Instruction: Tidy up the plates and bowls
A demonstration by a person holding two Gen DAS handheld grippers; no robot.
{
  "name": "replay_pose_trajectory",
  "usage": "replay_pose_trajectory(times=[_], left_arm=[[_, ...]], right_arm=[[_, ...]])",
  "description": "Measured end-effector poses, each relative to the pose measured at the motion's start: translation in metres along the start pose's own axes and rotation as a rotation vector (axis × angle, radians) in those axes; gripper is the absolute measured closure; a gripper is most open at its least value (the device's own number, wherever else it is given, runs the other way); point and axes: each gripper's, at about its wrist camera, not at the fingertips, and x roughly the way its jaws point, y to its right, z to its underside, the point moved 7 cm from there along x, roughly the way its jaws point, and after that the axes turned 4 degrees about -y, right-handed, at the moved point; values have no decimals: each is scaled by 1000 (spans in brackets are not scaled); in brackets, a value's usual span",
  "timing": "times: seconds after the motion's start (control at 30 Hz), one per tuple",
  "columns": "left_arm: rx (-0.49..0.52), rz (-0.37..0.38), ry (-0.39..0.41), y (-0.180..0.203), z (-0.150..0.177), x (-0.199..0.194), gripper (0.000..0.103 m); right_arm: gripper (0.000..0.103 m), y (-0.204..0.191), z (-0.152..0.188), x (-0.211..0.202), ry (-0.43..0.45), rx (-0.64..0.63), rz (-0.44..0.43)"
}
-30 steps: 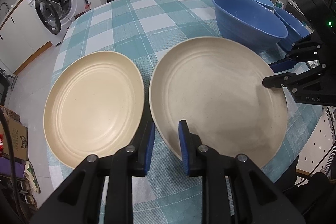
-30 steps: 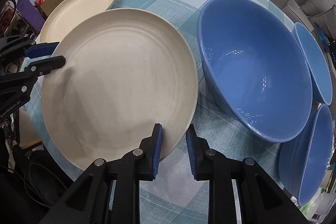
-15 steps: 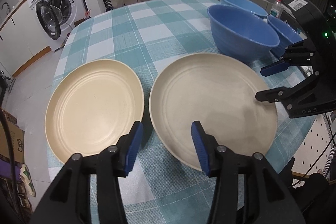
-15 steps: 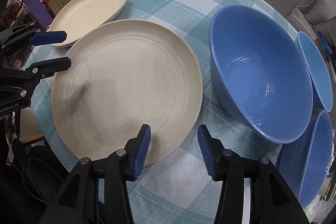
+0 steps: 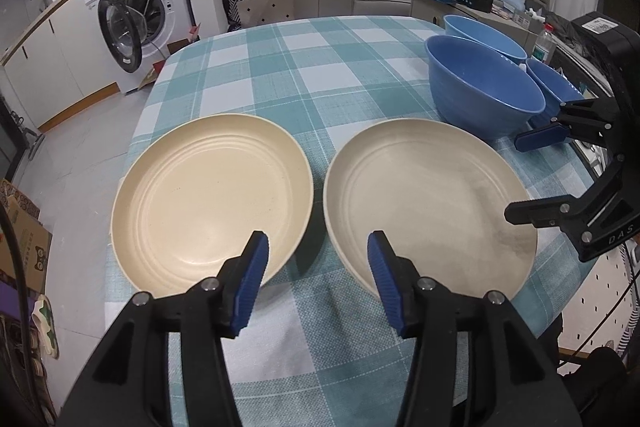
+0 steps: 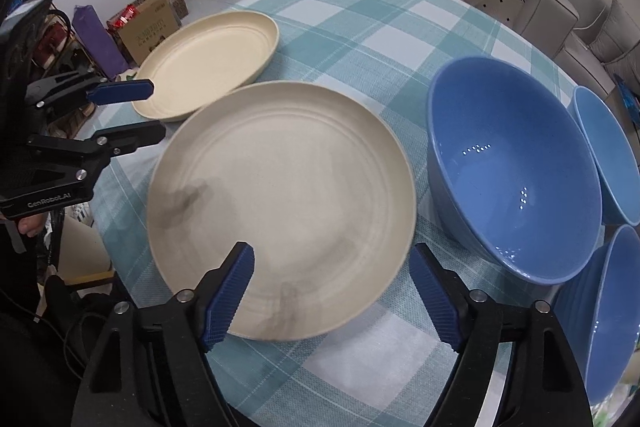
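plate [image 6: 280, 203] flat | left claw [image 5: 316, 275] opening | right claw [image 6: 332, 291] opening, empty

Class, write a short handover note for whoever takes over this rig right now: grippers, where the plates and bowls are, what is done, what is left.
Left gripper: opening, holding nothing.
Right gripper: opening, holding nothing.
Two cream plates sit side by side on the checked table: left plate, right plate.
Large blue bowl and two smaller blue bowls stand beyond.
Done: nothing stacked yet.
Left: stack plates, nest bowls.
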Motion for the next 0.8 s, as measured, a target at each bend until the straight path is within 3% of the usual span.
replay_pose_trajectory(times=[0.07, 0.13, 0.2, 0.4, 0.8], left_arm=[[-11, -6, 5, -2, 1, -2, 50], [-20, -8, 16, -3, 1, -4, 42], [-26, -16, 43, -2, 2, -8, 17], [-23, -32, 90, -1, 1, -16, 2], [-41, -65, 141, -11, 1, -25, 0]], right_arm=[[18, -1, -1, -2, 20, 6, -3], [17, -3, -2, -4, 47, 15, -11], [16, -5, -1, -6, 74, 24, -24], [12, -9, -1, -12, 129, 29, -23], [1, -7, -5, -24, 217, 56, -27]])
